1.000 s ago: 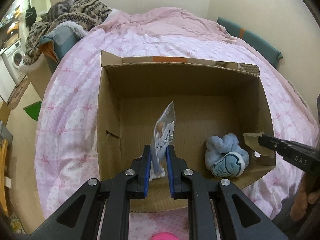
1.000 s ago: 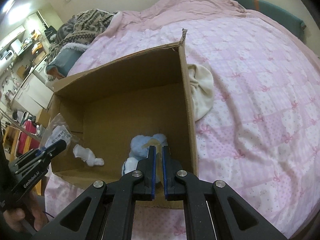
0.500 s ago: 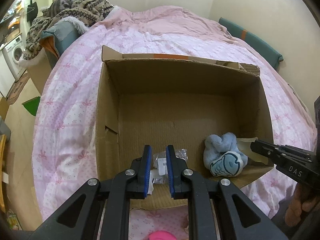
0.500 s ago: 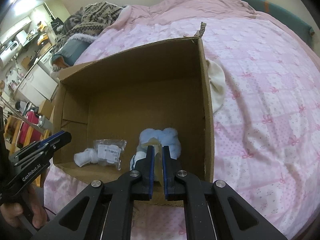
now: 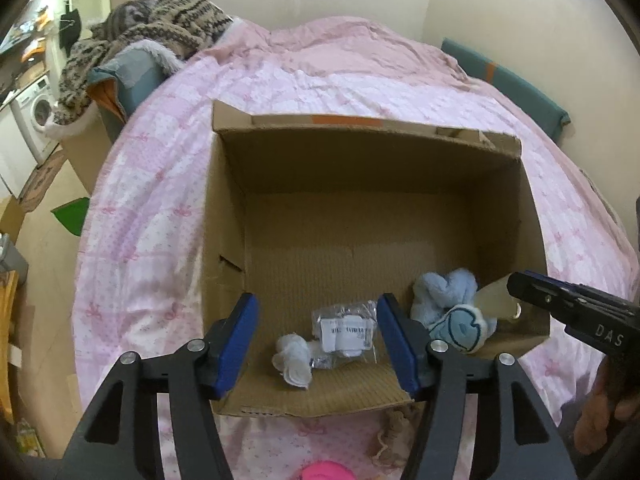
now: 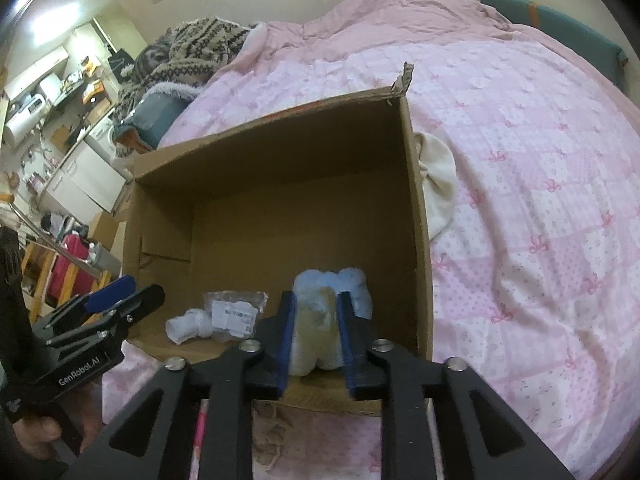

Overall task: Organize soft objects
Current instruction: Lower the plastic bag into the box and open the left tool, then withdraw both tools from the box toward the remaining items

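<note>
An open cardboard box (image 5: pixel 224 216) (image 6: pixel 416 200) sits on the pink bed. Inside it lie a clear plastic packet with a white label (image 5: pixel 346 330) (image 6: pixel 234 314), a white rolled sock (image 5: pixel 292 362) (image 6: pixel 186 324) and a light blue plush toy (image 5: pixel 452 308) (image 6: pixel 352 284). My left gripper (image 5: pixel 316 344) is open and empty above the box's near edge. My right gripper (image 6: pixel 316 344) has its jaws part open around the box's near flap (image 6: pixel 316 332); the jaws do not visibly press it. It shows at the right in the left wrist view (image 5: pixel 520 284).
A cream cloth (image 6: pixel 438 184) lies on the bed beside the box's right wall. A pink object (image 5: pixel 326 472) and a tan item (image 5: pixel 394 436) lie on the bed near me. A patterned blanket pile (image 5: pixel 160 20) sits at the bed's far left.
My left gripper let the plastic packet drop into the box and then opened wide. My right gripper's jaws, shut on the box flap before, have spread apart.
</note>
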